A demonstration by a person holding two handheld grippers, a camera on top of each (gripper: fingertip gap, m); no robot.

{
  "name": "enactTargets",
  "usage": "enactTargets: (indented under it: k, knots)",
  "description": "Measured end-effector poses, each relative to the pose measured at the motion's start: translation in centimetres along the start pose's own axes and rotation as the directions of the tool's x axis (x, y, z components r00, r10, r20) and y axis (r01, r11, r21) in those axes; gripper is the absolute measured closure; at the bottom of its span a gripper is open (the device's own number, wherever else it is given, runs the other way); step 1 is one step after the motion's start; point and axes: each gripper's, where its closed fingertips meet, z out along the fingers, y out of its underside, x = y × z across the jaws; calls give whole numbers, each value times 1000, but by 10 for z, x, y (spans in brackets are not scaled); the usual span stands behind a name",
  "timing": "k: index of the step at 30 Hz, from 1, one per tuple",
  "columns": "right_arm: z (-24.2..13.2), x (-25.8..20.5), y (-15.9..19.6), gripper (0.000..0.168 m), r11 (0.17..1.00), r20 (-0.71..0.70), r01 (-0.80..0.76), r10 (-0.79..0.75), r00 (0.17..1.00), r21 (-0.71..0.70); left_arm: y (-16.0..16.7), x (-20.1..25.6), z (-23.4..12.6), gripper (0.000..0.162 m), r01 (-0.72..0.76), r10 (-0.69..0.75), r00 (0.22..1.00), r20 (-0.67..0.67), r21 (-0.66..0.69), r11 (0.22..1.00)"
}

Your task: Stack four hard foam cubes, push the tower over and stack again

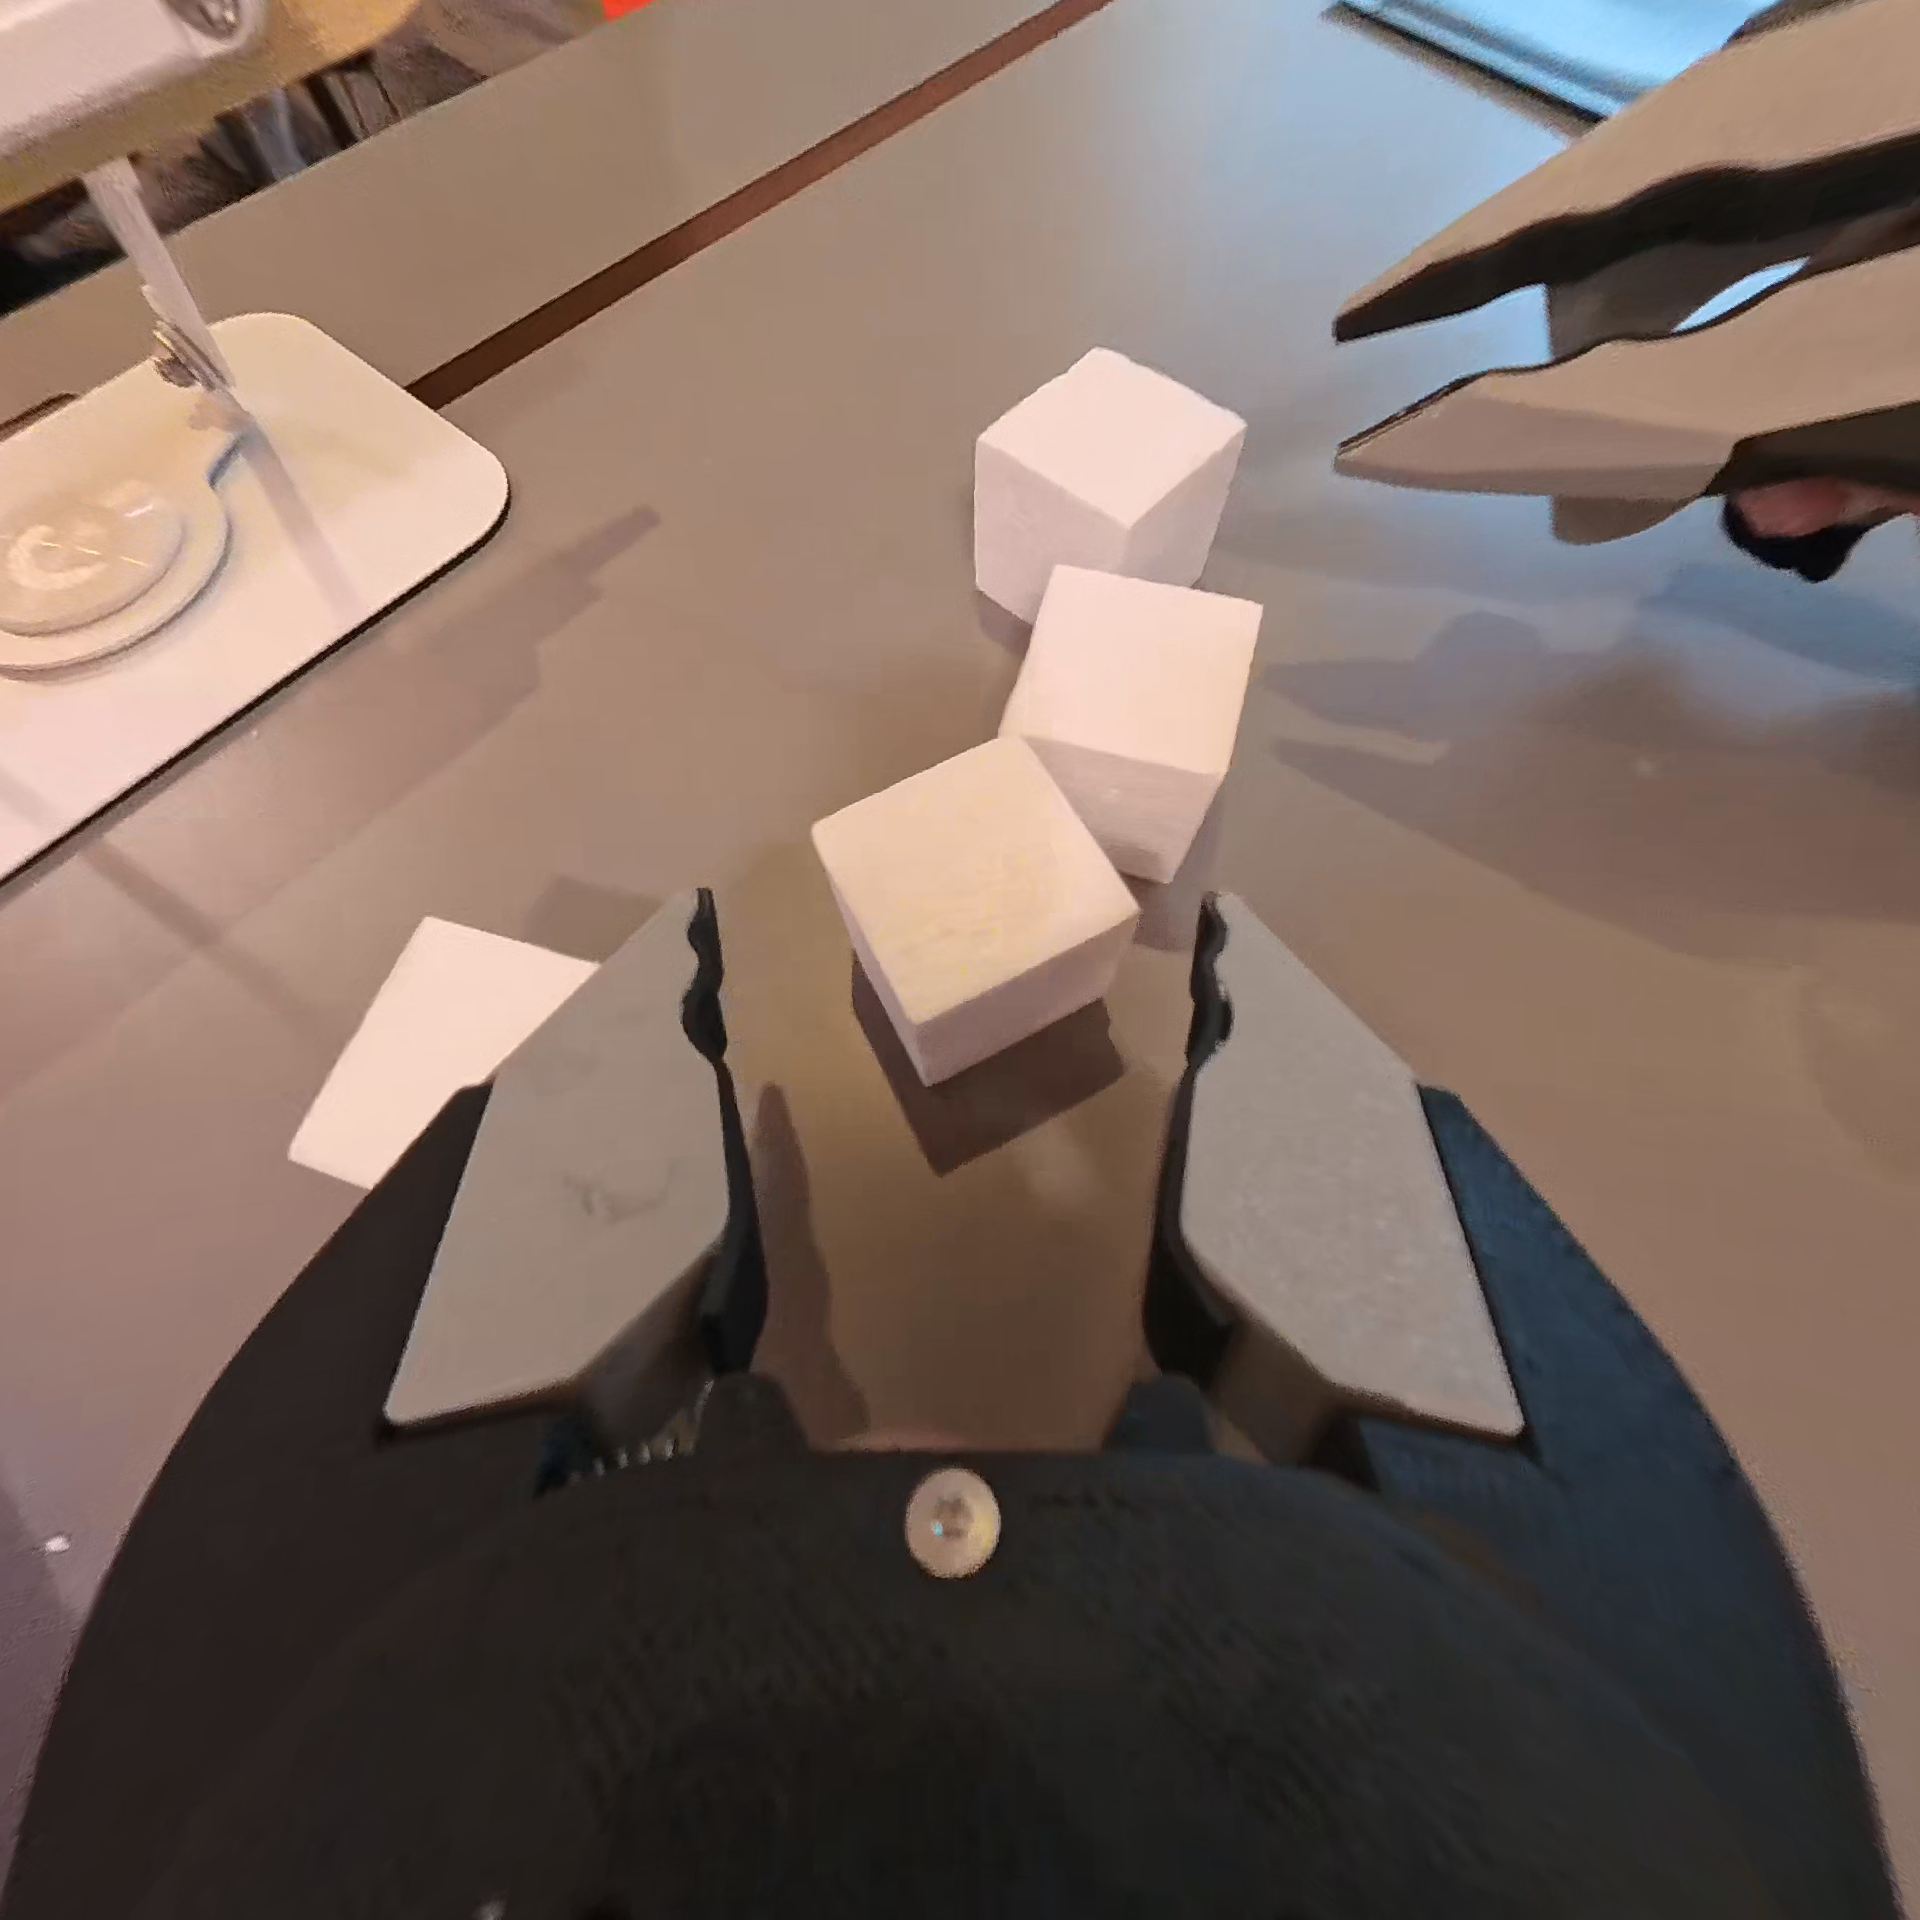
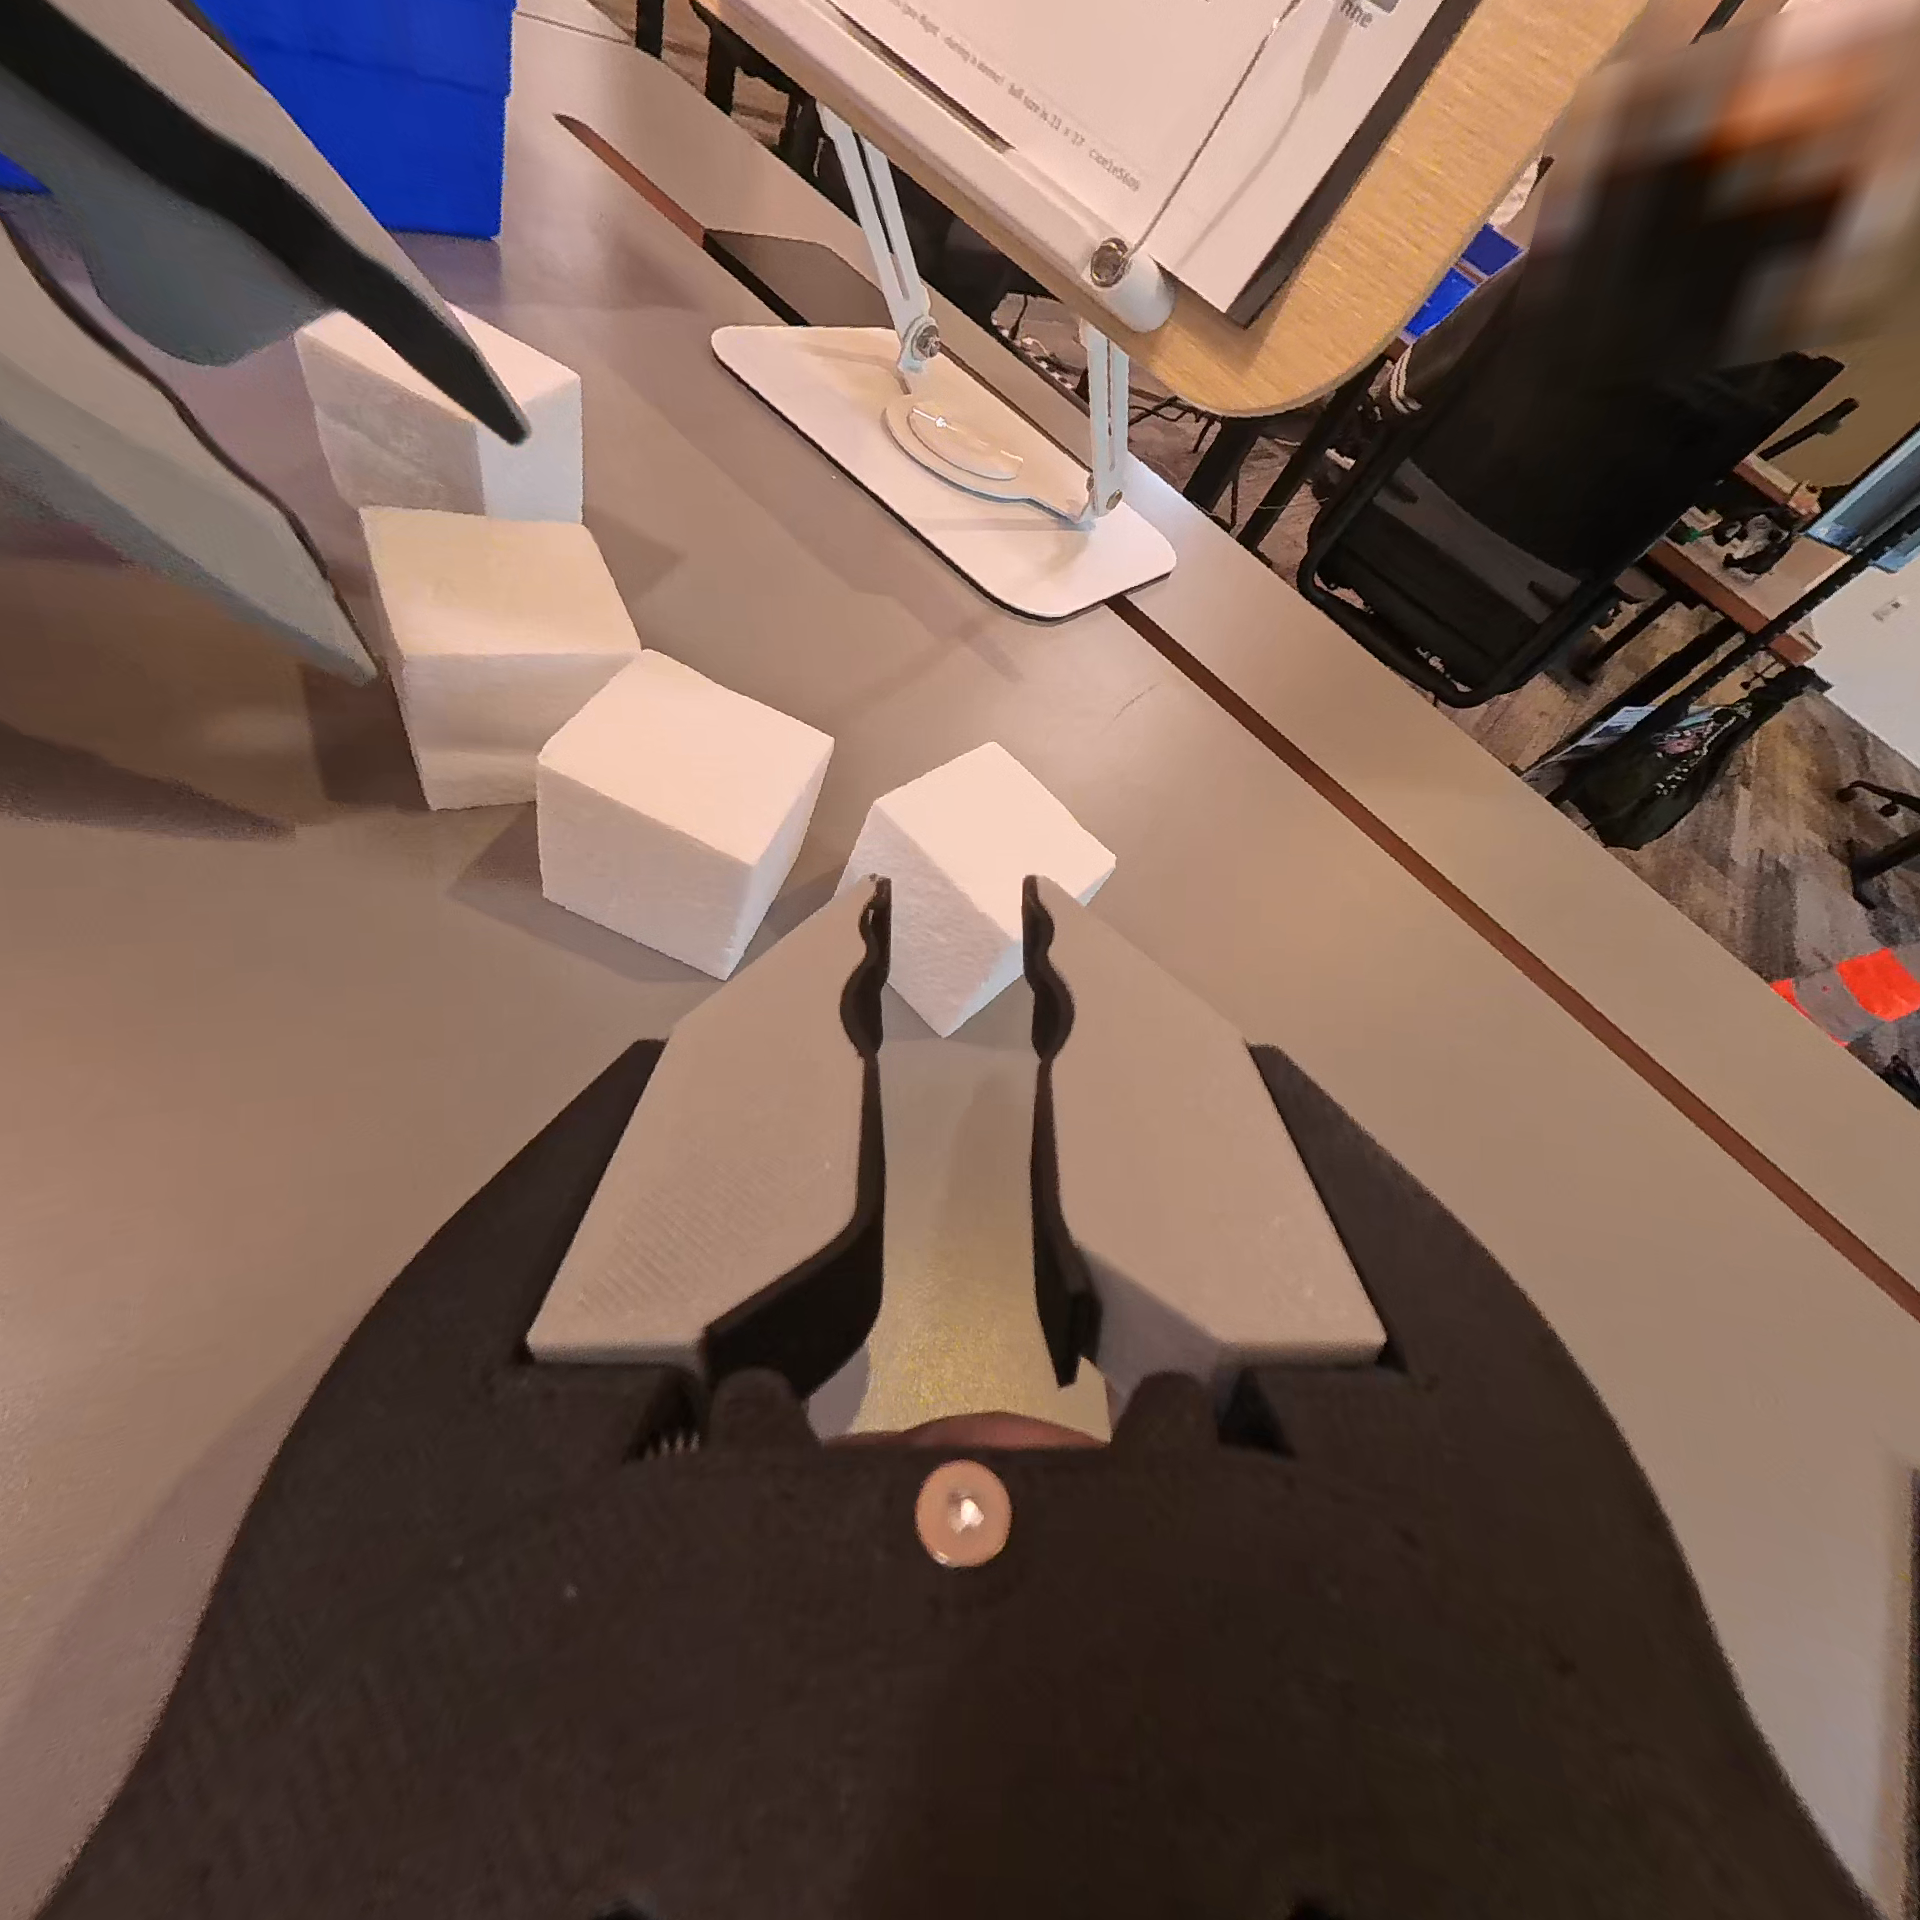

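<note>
Four white foam cubes lie separately on the grey table (image 1: 727, 644), none stacked. In the left wrist view they are the far cube (image 1: 1107, 473), the second cube (image 1: 1132, 717), the near cube (image 1: 971, 904), and a cube (image 1: 436, 1039) partly hidden behind my left finger. My left gripper (image 1: 956, 914) is wide open, its tips on either side of the near cube. My right gripper (image 2: 954, 888) is open by a narrow gap and empty, its tips just short of the far cube (image 2: 982, 831). It also shows at the upper right of the left wrist view (image 1: 1340, 387).
A white stand base (image 1: 260, 499) (image 2: 935, 468) holding a tilted board sits on the table behind the cubes. A dark seam (image 1: 727, 208) runs across the table. A blue box (image 2: 416, 125) stands at the back. Chairs and floor lie beyond the table edge (image 2: 1558, 987).
</note>
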Motion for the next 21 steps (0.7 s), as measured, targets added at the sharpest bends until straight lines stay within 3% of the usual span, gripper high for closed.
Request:
enactTargets:
  k: [9, 12, 21]
  knots:
    - [1, -3, 0, 145, 1000, 12, 7, -7, 1000, -2, 23, 4, 22, 78, -46, 52, 997, 51, -120, 992]
    - [0, -3, 0, 145, 1000, 12, 9, -9, 1000, -3, 31, 5, 24, 102, -41, 46, 999, 25, -157, 987]
    - [4, 4, 10, 136, 998, -16, -33, 32, 999, -46, 36, 1, 18, 103, -41, 42, 999, 0, -182, 982]
